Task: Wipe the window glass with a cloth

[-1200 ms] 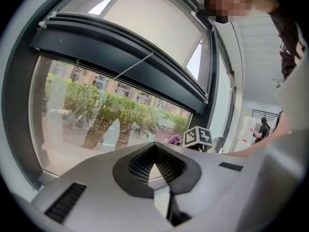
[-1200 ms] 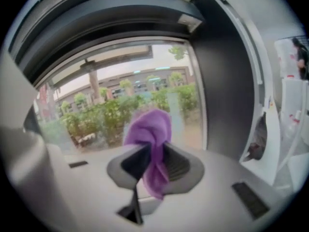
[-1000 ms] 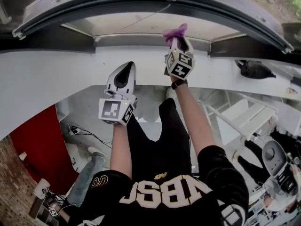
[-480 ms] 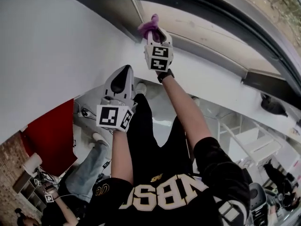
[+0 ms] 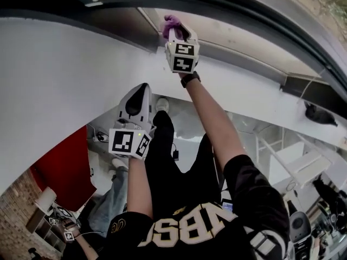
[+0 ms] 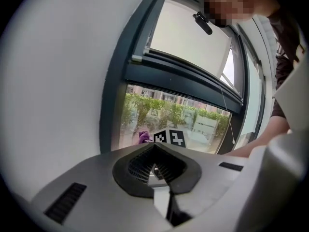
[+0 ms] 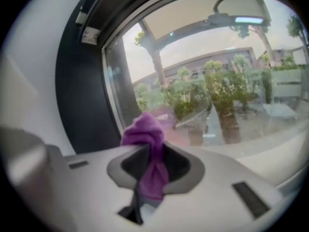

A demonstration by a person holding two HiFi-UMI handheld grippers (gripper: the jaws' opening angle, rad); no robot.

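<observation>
Holding: your right gripper (image 5: pixel 174 31) clamped on cloth (image 5: pixel 171 21). Glass (image 7: pixel 217 91) straight ahead of cloth, by frame (image 7: pixel 82 95). Your left gripper (image 5: pixel 142 91) closed, empty, lower, farther off.

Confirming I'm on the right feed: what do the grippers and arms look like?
Left gripper and right gripper: pale grey-white shells, dark ribbed fingers, each with a cube of black-and-white square markers. The person wears a black short-sleeved jersey with pale lettering and a dark watch on the right wrist.

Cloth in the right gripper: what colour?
The cloth is purple, shown best in the right gripper view.
</observation>
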